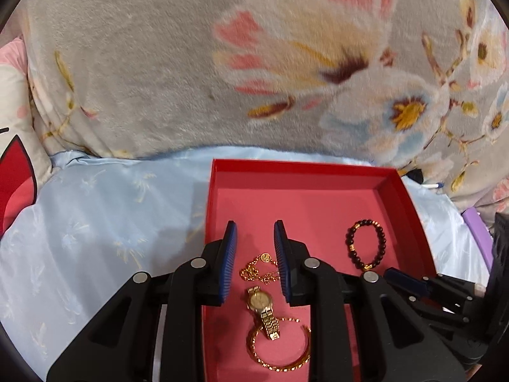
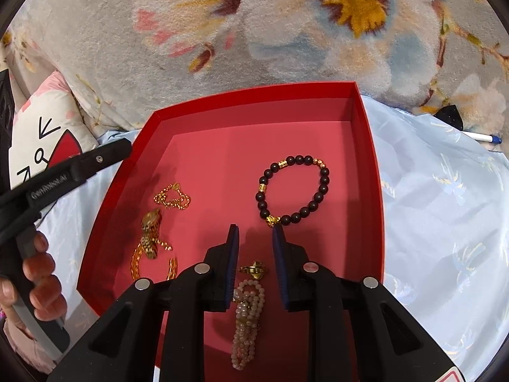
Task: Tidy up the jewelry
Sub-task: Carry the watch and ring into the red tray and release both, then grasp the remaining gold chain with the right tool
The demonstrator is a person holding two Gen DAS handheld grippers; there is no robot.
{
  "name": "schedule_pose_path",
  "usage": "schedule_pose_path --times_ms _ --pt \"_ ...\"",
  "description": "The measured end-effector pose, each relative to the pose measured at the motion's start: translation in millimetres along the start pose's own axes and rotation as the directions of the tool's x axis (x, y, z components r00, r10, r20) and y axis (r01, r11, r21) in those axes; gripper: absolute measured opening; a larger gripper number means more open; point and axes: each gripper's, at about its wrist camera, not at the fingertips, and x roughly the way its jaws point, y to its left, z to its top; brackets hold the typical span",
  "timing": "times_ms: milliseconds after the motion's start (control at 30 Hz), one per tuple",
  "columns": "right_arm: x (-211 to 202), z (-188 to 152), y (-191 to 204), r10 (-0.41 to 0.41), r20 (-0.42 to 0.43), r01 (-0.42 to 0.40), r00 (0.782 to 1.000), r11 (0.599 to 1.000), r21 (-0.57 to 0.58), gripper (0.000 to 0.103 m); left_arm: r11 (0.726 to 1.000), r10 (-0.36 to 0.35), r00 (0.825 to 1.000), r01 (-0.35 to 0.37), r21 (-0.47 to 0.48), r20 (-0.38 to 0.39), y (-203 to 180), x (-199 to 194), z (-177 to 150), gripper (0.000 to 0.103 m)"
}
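An open red tray (image 1: 302, 165) (image 2: 254, 98) lies on the bed. It holds a dark bead bracelet (image 1: 383, 238) (image 2: 324, 180), a gold chain (image 1: 254, 270) (image 2: 173, 197), a gold watch (image 1: 259, 300) (image 2: 149, 229) lying across a gold bangle (image 1: 305, 350) (image 2: 136, 264), a pale pearl strand (image 2: 248, 312) and a gold ring (image 2: 254, 269). My left gripper (image 1: 255, 235) hovers over the chain, jaws a little apart and gripping nothing. My right gripper (image 2: 254, 235) stands over the pearl strand and ring, just short of the bead bracelet, open, with its pads off them.
A grey floral fleece blanket (image 1: 159, 63) rises behind the tray. Light blue satin sheet (image 1: 95, 222) surrounds the tray. A cartoon-print pillow (image 2: 47, 133) sits at the left, a pen (image 2: 486, 138) at the right. A hand (image 2: 38, 273) holds the left gripper's handle.
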Motion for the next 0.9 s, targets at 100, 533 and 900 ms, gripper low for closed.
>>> schedule_pose_path --times_ms 100,533,900 --pt "-7.8 -0.8 -2.9 0.013 0.012 -0.013 1.0 1.0 0.01 0.022 1.0 -0.023 1.0 0.023 -0.016 -0.004 4.4 -11.1 -2.4 0.05" --pt "-90.6 -47.0 -21.0 0.072 0.109 -0.078 0.991 0.995 0.055 0.044 0.997 -0.049 0.999 0.05 0.059 -0.012 -6.8 -76.4 -74.2 0.053" --pt "-136.5 -138.8 -22.5 0.014 0.077 -0.015 0.997 1.0 0.014 0.045 0.998 -0.045 0.996 0.048 0.049 -0.076 -3.7 -104.3 -152.8 0.053"
